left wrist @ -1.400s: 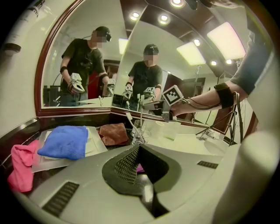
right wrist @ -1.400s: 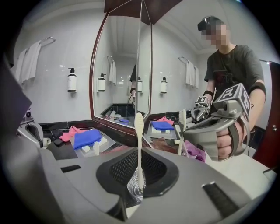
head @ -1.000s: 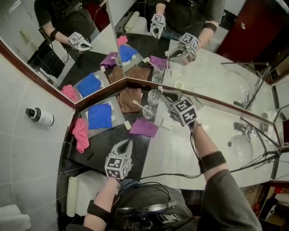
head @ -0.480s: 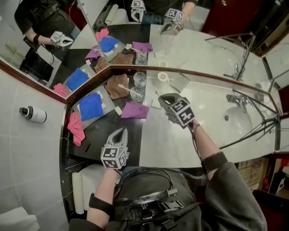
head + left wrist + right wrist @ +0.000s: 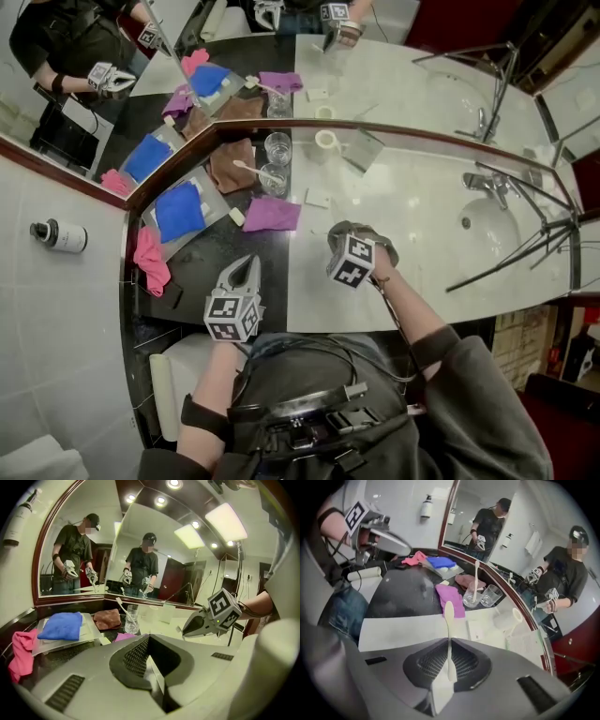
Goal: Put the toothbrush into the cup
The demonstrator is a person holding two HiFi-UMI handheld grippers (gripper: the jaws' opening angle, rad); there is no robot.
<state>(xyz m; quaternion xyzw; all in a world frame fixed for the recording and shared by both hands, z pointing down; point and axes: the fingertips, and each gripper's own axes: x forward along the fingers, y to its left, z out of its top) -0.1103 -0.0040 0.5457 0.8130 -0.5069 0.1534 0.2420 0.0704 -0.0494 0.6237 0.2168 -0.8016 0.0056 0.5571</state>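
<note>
The right gripper (image 5: pixel 449 665) has its jaws pinched on a toothbrush (image 5: pixel 448 620), well apart from the empty cup (image 5: pixel 491 595); dropping it in remains. Left gripper (image 5: pixel 151 665): jaws together, empty.

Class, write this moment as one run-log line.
right gripper: shut on toothbrush | left gripper: shut, empty | near cup: holds another brush | far cup: empty | stage: toothbrush not in cup

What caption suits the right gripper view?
Right claw clamps a white toothbrush; two glass cups stand ahead beside a purple cloth.
</note>
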